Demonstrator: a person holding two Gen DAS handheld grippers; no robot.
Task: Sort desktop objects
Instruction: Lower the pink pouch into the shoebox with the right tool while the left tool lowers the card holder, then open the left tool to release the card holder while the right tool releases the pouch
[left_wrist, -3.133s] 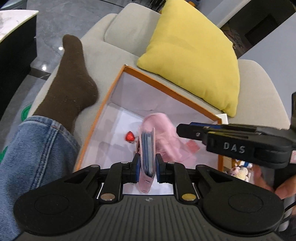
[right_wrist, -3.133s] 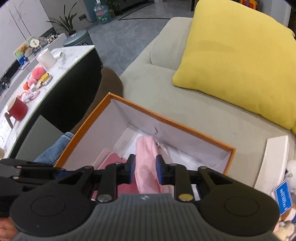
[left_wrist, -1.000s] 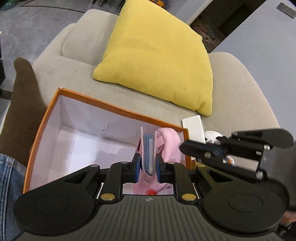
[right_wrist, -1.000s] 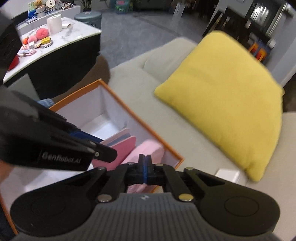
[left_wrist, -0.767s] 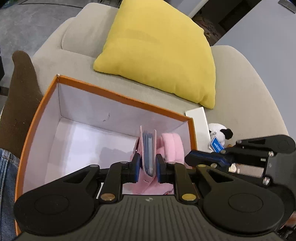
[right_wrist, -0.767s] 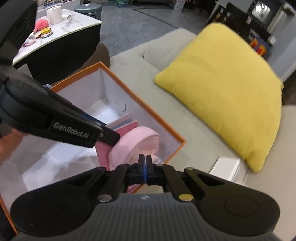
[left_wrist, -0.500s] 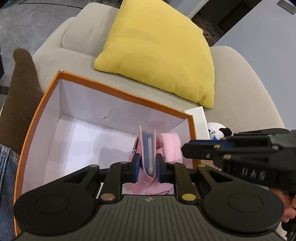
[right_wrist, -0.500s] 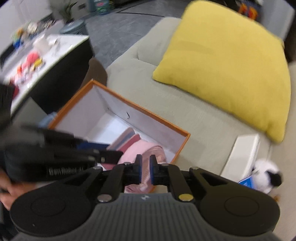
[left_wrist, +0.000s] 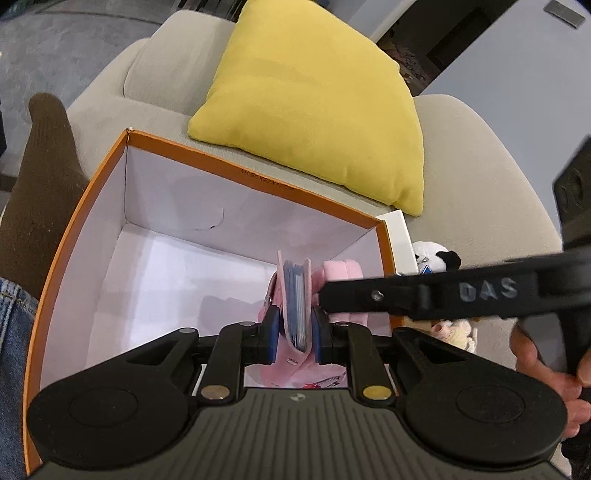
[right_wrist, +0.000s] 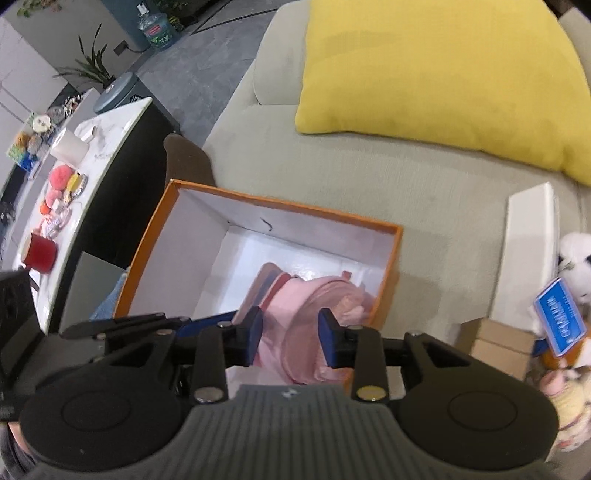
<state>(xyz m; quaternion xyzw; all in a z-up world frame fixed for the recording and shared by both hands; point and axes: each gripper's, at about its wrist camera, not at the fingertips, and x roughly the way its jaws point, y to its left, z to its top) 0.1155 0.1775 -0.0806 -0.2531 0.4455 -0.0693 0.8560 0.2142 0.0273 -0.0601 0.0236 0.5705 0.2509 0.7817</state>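
Left claw (left_wrist: 294, 328) gripped pink card holder (left_wrist: 293, 295) inside orange box (left_wrist: 92, 192); right claw (right_wrist: 290, 334) gaped wide; release low, upright.

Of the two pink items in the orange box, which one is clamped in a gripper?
The flat pink card wallet with blue cards, clamped upright in the left gripper. The soft pink plush bundle sits loose between the right gripper's open jaws.

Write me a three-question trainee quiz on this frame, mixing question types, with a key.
1. True or false: the left gripper is shut on the pink card holder.
2. The right gripper is: A) open B) shut on the yellow cushion C) not in view.
3. Fill in: the pink plush item lies inside the ___ box.

Key: 1 true; 2 A; 3 orange.
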